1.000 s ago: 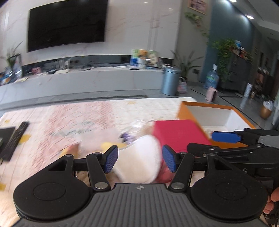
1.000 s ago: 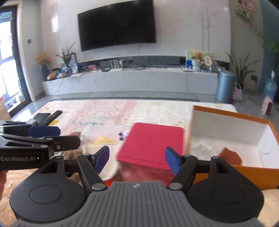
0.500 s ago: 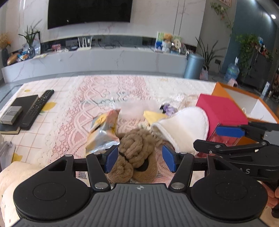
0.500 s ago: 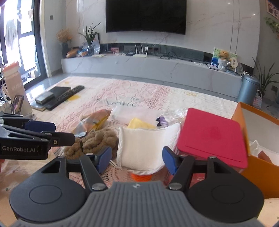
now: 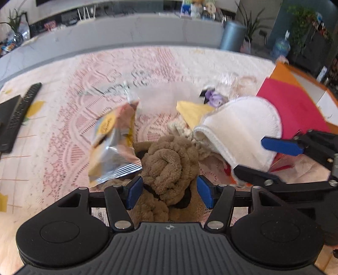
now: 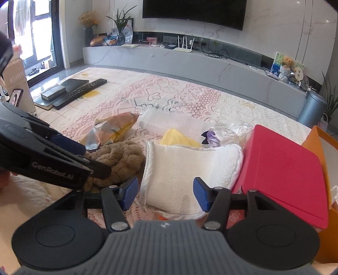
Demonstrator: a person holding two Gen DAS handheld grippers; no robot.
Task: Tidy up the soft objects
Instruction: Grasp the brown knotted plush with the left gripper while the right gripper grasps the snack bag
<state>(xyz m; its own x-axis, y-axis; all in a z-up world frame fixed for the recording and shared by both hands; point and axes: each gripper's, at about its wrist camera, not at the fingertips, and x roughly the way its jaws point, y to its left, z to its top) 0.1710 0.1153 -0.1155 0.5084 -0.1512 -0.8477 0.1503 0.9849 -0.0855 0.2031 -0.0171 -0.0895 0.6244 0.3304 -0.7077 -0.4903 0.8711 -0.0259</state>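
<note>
My left gripper is spread wide astride the one brown knotted plush; I can't tell whether the pads touch it. My right gripper is closing around the one white terry cushion, pads not yet pressing. "GenRobot.AI" reads on the left gripper's side. One foil snack bag lies beside the plush.

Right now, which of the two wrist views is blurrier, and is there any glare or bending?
Left wrist view: motion smear softens the snack bag and lace cloth, while the left gripper stays sharp. Right wrist view: crisp, with window glare and a fisheye-bowed TV.
</note>
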